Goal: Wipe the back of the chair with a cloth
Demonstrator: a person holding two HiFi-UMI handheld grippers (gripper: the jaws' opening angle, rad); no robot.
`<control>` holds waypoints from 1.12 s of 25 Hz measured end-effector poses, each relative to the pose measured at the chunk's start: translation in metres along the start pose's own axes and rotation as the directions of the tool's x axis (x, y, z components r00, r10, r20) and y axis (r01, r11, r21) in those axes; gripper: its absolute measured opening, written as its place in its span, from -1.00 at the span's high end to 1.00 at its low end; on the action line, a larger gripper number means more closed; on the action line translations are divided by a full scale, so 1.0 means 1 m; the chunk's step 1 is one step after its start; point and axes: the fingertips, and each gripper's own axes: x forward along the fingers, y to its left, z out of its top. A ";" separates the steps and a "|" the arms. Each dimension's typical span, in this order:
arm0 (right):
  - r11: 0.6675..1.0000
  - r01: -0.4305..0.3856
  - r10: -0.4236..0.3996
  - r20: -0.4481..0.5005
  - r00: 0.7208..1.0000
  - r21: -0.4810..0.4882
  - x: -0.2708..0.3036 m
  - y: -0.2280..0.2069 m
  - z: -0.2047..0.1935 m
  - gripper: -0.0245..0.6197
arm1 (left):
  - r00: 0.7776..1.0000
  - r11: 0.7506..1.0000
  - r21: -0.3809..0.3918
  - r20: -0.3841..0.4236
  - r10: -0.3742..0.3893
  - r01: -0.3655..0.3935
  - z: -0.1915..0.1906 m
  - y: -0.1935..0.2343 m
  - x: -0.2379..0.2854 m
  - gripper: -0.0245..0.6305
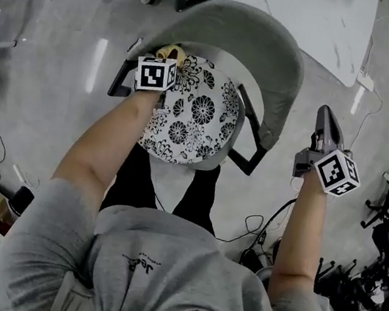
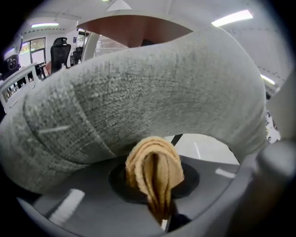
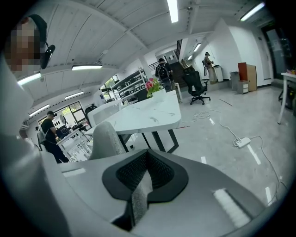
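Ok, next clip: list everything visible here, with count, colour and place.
chair: one, grey backrest on a black frame, centre
seat cushion: one, white with black flowers, on the chair
cloth: one, tan, bunched, close to the backrest
table: one, white, beyond the chair
power strip: one, white, on the floor
office chair: one, black, far across the room
people: three, too distant for colour
left gripper: grey, shut on the cloth
right gripper: grey, shut, empty, right of the chair
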 end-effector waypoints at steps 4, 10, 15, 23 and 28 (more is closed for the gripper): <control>1.000 0.011 -0.011 -0.014 1.000 0.001 0.014 -0.005 -0.007 0.91 | 1.000 1.000 -0.012 -0.002 -0.003 0.003 0.003 -0.002 0.014 0.60; 1.000 0.018 -0.018 -0.025 1.000 0.008 0.023 -0.019 -0.011 0.91 | 1.000 0.999 -0.042 0.001 -0.002 0.002 0.012 -0.008 0.032 0.60; 0.999 0.036 -0.036 -0.012 0.999 0.033 0.015 -0.040 -0.013 0.91 | 0.999 0.999 0.018 0.007 -0.052 0.052 0.021 -0.033 0.049 0.60; 0.997 0.053 -0.053 0.013 0.998 0.050 -0.003 -0.074 -0.009 0.91 | 0.985 0.962 0.211 -0.037 -0.170 0.174 0.030 -0.107 0.069 0.60; 0.996 0.074 -0.075 0.029 0.997 0.060 -0.022 -0.094 -0.010 0.91 | 0.972 0.930 0.283 -0.065 -0.226 0.235 0.025 -0.156 0.077 0.60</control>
